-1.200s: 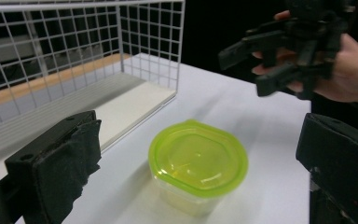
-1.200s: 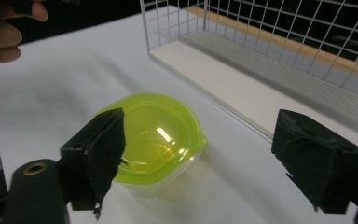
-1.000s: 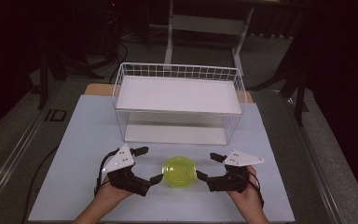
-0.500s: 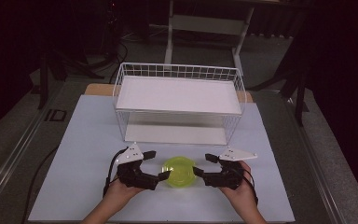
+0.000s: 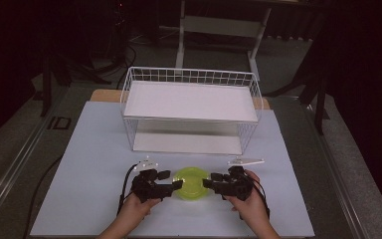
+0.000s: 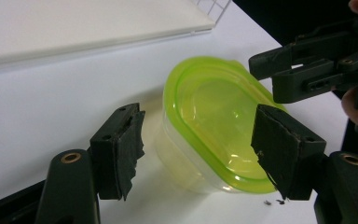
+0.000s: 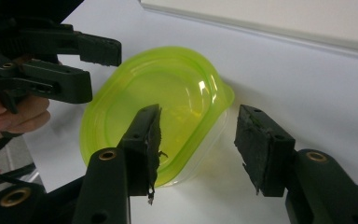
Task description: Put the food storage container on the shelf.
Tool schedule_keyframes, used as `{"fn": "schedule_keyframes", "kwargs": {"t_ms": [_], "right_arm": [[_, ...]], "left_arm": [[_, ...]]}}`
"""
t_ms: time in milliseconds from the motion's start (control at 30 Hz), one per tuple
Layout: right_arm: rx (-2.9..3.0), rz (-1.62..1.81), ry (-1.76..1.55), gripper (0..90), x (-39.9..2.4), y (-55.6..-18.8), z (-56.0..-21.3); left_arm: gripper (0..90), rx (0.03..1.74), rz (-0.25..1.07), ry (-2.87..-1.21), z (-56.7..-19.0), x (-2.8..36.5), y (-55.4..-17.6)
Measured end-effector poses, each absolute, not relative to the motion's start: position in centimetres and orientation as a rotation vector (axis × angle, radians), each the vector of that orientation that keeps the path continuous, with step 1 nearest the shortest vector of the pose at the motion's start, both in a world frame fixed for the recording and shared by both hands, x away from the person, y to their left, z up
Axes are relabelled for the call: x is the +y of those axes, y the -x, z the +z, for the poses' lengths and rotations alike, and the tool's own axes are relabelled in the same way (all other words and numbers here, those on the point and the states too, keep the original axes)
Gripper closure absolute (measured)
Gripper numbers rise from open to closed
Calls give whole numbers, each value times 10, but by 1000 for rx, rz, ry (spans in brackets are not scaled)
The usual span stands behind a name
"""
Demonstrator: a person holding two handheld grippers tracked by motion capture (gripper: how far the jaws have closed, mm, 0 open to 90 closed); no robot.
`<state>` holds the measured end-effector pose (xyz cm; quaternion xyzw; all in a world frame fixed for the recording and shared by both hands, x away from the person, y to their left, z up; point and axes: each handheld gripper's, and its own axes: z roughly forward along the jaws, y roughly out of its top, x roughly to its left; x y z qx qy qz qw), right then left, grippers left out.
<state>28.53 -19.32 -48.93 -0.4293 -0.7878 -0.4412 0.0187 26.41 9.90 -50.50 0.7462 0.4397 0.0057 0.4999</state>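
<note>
Container (image 5: 191, 182) with lime-green lid, low on white table (image 5: 89, 149), near the person's edge, between left gripper (image 5: 171, 180) and right gripper (image 5: 210, 182) in the high view. Behind it, well apart, white wire basket (image 5: 191, 74) on legs, lined with a white board; second white board beneath. Both grippers at the container's sides, held by a hand (image 5: 134, 209) each; contact not clear from here.

Left gripper view: jaws of left gripper (image 6: 198, 144) spread wide, straddling the container's (image 6: 214, 116) near end, pads (image 6: 130, 149) apart from it. Translucent clear tub, glossy green oval lid pressed on, small tab at the far rim; contents not discernible. Right gripper's jaws at upper right, just beside the lid edge.

Right gripper view: jaws of right gripper (image 7: 198, 140) likewise wide, nothing gripped, container (image 7: 177, 93) just ahead. Left gripper's jaws at upper left, parted over the lid's far rim.
</note>
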Motion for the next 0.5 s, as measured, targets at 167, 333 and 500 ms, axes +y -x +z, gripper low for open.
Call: {"fn": "schedule_keyframes", "kwargs": {"t_ms": [167,333,500], "right_arm": [[-2444,-1341,1342,582,-191,-284,-493],[-2438,-1317,1344,653,-191,-282,-495],[-2434,-1321,1359,719,-191,-277,-493]], "left_arm": [[494,1064,-54,-1811,-509,98,-264],[568,1083,-128,-1822,-511,98,-262],[689,1084,-128,-1798,-506,101,-255]]}}
